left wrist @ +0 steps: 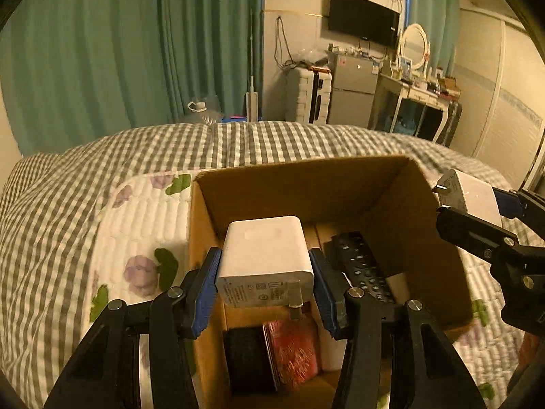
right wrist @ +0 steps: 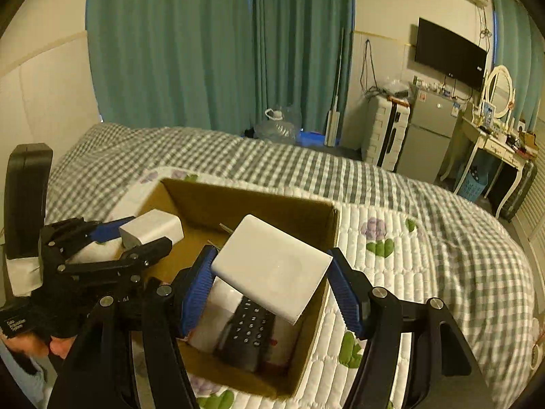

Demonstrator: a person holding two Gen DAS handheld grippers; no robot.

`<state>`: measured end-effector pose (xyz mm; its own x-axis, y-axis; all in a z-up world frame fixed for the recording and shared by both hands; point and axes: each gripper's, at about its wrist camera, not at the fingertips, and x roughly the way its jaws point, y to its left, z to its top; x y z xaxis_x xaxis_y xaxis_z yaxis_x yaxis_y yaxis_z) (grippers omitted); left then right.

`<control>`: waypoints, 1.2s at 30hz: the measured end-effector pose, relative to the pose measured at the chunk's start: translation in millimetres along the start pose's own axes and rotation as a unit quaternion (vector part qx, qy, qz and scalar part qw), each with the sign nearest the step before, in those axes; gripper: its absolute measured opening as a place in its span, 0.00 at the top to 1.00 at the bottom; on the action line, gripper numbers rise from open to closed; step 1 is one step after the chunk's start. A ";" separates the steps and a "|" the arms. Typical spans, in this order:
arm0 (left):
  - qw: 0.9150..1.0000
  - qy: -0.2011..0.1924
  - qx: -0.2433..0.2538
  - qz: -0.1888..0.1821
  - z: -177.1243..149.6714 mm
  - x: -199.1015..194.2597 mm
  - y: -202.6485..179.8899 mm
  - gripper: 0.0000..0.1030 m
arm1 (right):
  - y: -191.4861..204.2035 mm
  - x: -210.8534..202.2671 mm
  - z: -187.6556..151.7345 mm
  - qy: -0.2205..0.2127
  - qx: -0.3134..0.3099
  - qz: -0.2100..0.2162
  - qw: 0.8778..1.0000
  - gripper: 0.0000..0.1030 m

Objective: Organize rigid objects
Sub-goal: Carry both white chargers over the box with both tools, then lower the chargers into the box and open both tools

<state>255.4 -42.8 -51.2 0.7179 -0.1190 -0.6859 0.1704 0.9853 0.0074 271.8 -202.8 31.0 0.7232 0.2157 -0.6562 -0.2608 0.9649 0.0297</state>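
Open-topped cardboard box (left wrist: 391,184) lay on the quilted bed (left wrist: 143,211). Above it, left claw (left wrist: 265,272) clamped a smooth white cuboid charger (left wrist: 265,255); right claw (right wrist: 272,272) clamped a larger white adapter (right wrist: 272,266). Inside: black button-studded remote (left wrist: 361,266).

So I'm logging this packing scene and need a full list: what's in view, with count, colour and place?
left charger: 1, white, held above the box
right charger: 1, white, held tilted above the box
cardboard box: 1, brown, open, on the quilt
remote control: 1, black, inside the box
red item: 1, in the box, unclear what
quilt: 1, white, floral, under the box
bedspread: 1, grey-white check, on bed
left tool: 1, black, blue pads, over box
right tool: 1, black, blue pads, over box
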 end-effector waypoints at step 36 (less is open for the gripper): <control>0.998 -0.022 -0.018 0.047 4.0 -33.5 67.9 0.37 | 49.9 93.1 9.9 0.063 0.008 0.027 0.998 0.37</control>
<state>245.6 27.6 -24.8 0.7590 -0.0305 -0.6504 0.0773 0.9961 0.0434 332.4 -133.1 -21.2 0.6224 0.2486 -0.7422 -0.2867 0.9547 0.0794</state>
